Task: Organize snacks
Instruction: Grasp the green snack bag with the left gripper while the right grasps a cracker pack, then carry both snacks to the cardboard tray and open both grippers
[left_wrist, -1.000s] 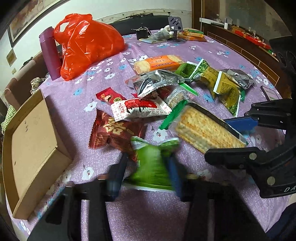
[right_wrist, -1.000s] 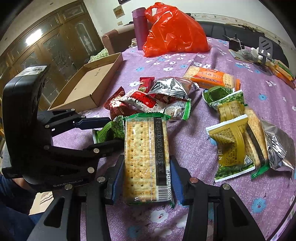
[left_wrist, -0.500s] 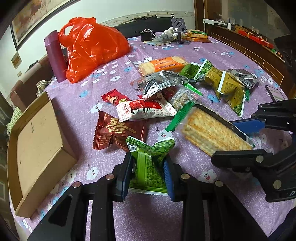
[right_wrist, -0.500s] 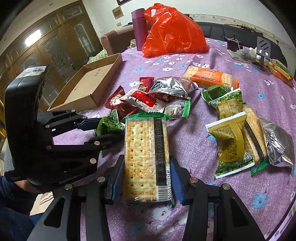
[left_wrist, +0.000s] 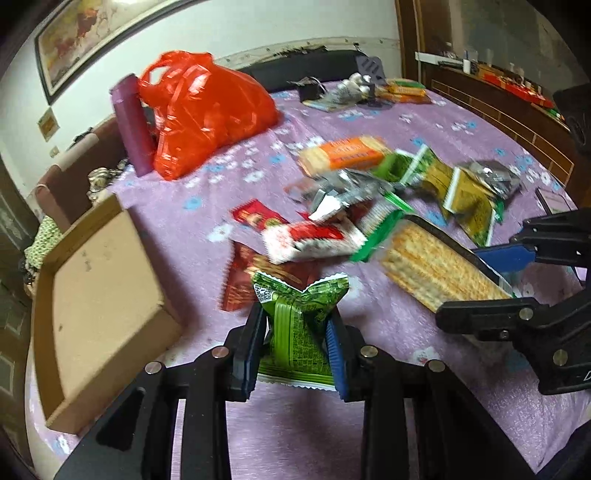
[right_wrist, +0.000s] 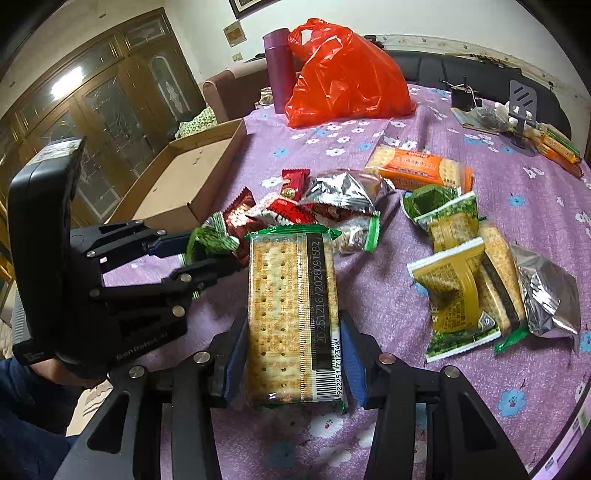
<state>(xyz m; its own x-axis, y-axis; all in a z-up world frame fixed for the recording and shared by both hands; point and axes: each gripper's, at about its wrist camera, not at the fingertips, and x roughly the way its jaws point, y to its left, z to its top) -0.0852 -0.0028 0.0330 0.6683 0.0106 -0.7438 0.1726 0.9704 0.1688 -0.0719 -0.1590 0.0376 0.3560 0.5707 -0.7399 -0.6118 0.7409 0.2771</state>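
Observation:
My left gripper (left_wrist: 297, 332) is shut on a small green snack packet (left_wrist: 297, 325) and holds it just above the purple tablecloth; it also shows in the right wrist view (right_wrist: 212, 238). My right gripper (right_wrist: 293, 345) is shut on a long cracker pack with green ends (right_wrist: 291, 314), seen from the left wrist view (left_wrist: 439, 266). An open cardboard box (left_wrist: 99, 295) lies at the left, also in the right wrist view (right_wrist: 192, 177). Loose snacks lie in a pile: a red-and-white packet (left_wrist: 314, 240), a dark red packet (left_wrist: 243, 284), a silver bag (right_wrist: 340, 195).
An orange cracker pack (right_wrist: 419, 168), yellow-green packets (right_wrist: 454, 288) and another silver bag (right_wrist: 550, 299) lie to the right. A red plastic bag (right_wrist: 347, 77) and purple bottle (right_wrist: 277, 70) stand at the back. A phone stand and small items (right_wrist: 521, 107) sit at the far right.
My left gripper closed on the green packet and lifted it, swinging slightly left toward the box. My right gripper still holds the cracker pack in the same place.

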